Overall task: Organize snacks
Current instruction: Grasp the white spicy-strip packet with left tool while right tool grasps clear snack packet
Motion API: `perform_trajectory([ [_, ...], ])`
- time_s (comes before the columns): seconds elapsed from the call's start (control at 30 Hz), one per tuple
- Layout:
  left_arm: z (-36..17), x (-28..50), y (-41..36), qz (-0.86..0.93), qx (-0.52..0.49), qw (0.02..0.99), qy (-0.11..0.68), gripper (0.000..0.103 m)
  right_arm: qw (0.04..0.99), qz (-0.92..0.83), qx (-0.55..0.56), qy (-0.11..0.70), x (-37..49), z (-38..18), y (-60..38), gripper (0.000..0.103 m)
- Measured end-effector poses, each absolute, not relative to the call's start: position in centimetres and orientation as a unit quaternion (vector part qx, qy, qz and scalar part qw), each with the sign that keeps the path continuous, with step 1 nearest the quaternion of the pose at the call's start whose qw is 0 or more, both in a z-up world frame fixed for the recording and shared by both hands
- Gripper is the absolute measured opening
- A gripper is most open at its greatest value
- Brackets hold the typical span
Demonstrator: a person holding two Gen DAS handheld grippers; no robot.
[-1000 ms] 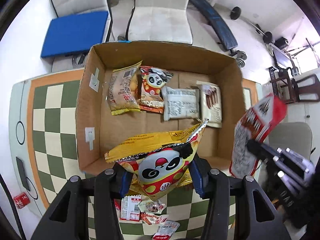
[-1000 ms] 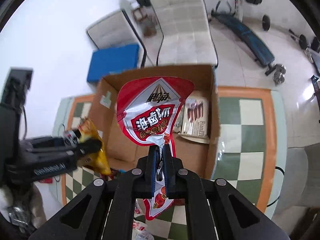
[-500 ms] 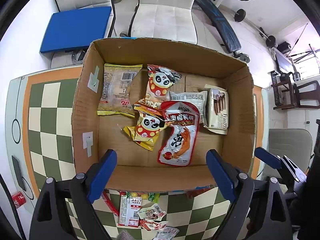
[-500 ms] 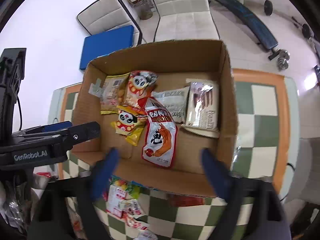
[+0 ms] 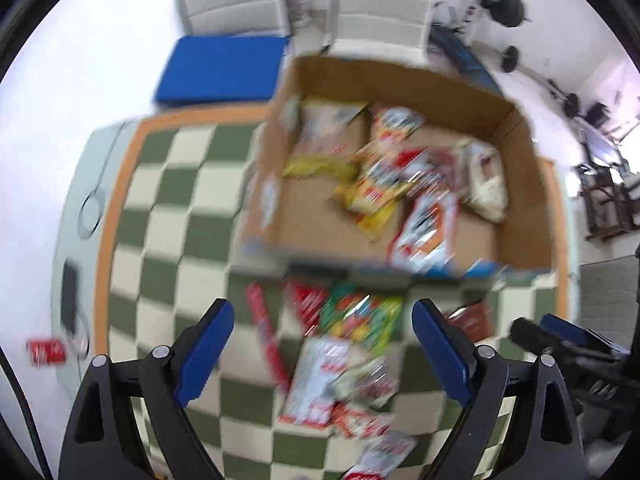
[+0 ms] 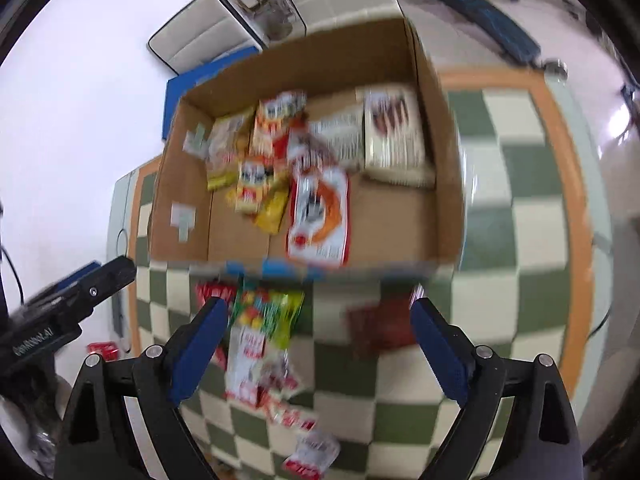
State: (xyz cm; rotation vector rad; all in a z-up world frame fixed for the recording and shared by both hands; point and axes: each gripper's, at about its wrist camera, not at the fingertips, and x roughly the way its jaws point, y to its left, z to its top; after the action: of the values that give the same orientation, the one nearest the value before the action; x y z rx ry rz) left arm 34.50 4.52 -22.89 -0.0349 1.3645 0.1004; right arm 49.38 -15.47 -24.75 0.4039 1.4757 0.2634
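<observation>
A cardboard box (image 5: 516, 128) (image 6: 440, 128) stands on the checkered table and holds several snack packets, among them a yellow panda bag (image 5: 376, 196) (image 6: 256, 192) and a red-and-white packet (image 5: 424, 224) (image 6: 320, 216). Loose snack packets (image 5: 352, 344) (image 6: 264, 332) lie on the table in front of the box. My left gripper (image 5: 324, 344) is open and empty above this pile. My right gripper (image 6: 316, 340) is open and empty, also over the table in front of the box. Both views are blurred by motion.
A dark red packet (image 6: 380, 328) (image 5: 468, 320) lies right of the pile. White chairs (image 5: 380, 4) and a blue cushion (image 5: 220, 68) stand beyond the table. A small red item (image 5: 44, 352) lies at the far left. The checkered table (image 6: 520, 208) extends right of the box.
Both grippers dropped their packets into the box and opened. They have since pulled back from the box to above the loose pile on the table.
</observation>
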Motion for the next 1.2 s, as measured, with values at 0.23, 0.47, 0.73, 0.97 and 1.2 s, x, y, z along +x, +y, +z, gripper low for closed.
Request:
perform_trajectory([
  [0.23,-30.0,27.3,8.8,0.11,-0.014,0.719,0.687,0.091,0.635,0.136,0.223,0.727,43.4,-32.0,-11.2,0.092],
  [0.47,-33.4,24.1,11.7,0.142,-0.013,0.694,0.705,0.091,0.604,0.149,0.173,0.763,42.2,-37.4,-4.0,0.086],
  [0.73,-34.6,23.5,11.8,0.126,-0.012,0.688,0.715,0.091,0.618,0.146,0.074,0.769,41.4,-38.9,0.3,0.051],
  [0.97,-37.2,25.4,8.3,0.074,0.003,0.675,0.735,0.091,0.625,0.134,0.079,0.765,40.9,-38.4,-2.1,0.045],
  [1.2,-40.0,28.8,4.4,0.033,0.036,0.666,0.744,0.091,0.605,0.098,0.139,0.778,40.6,-39.3,-8.4,0.045],
])
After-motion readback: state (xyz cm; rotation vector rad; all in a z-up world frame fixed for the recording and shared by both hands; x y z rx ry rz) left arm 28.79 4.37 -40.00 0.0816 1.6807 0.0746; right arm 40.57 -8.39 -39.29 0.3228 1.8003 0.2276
